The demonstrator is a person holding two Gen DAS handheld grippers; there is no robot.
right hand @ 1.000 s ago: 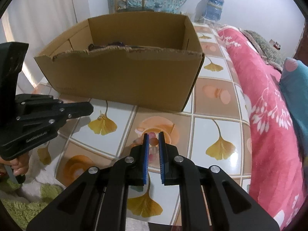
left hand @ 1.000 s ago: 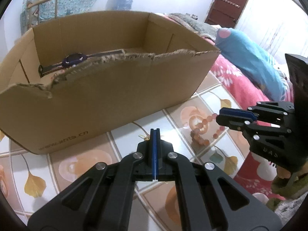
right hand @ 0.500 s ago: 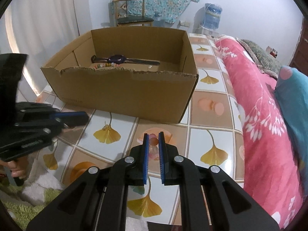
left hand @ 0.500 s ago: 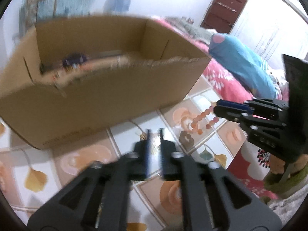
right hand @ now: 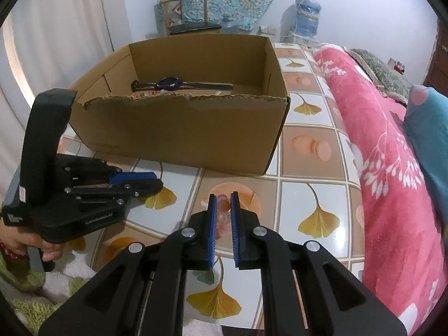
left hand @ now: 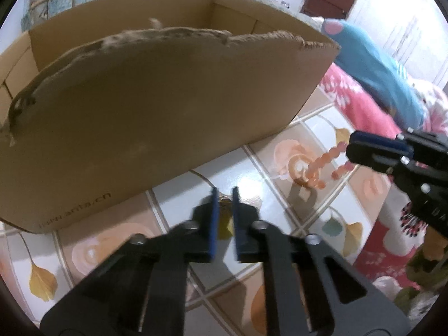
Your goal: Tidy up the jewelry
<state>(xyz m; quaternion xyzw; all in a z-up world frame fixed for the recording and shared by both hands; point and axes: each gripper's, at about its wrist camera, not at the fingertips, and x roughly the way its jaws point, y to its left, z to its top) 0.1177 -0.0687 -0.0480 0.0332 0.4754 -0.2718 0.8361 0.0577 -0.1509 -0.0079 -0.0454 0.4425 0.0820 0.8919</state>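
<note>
A pink bead bracelet [left hand: 322, 165] hangs from my right gripper [right hand: 223, 196], which is shut on it and holds it above the tiled floor; its beads show between the pads in the right wrist view [right hand: 223, 210]. My left gripper [left hand: 223, 193] is slightly open, low over the floor before the cardboard box [left hand: 168, 106], with a small gold piece [left hand: 224, 200] lying on the tile between its tips. In the box [right hand: 196, 128] lie a dark watch [right hand: 173, 84] and a beaded strand [right hand: 145, 93].
A bed with a pink floral blanket [right hand: 386, 154] and a teal pillow [left hand: 372, 64] runs along the right. Green and white shaggy rug [right hand: 42, 305] lies at the near left. A chair [right hand: 187, 14] and a water dispenser [right hand: 306, 16] stand behind the box.
My right gripper has lifted the bracelet off the floor. My left gripper has opened a little and dropped lower and closer to the box.
</note>
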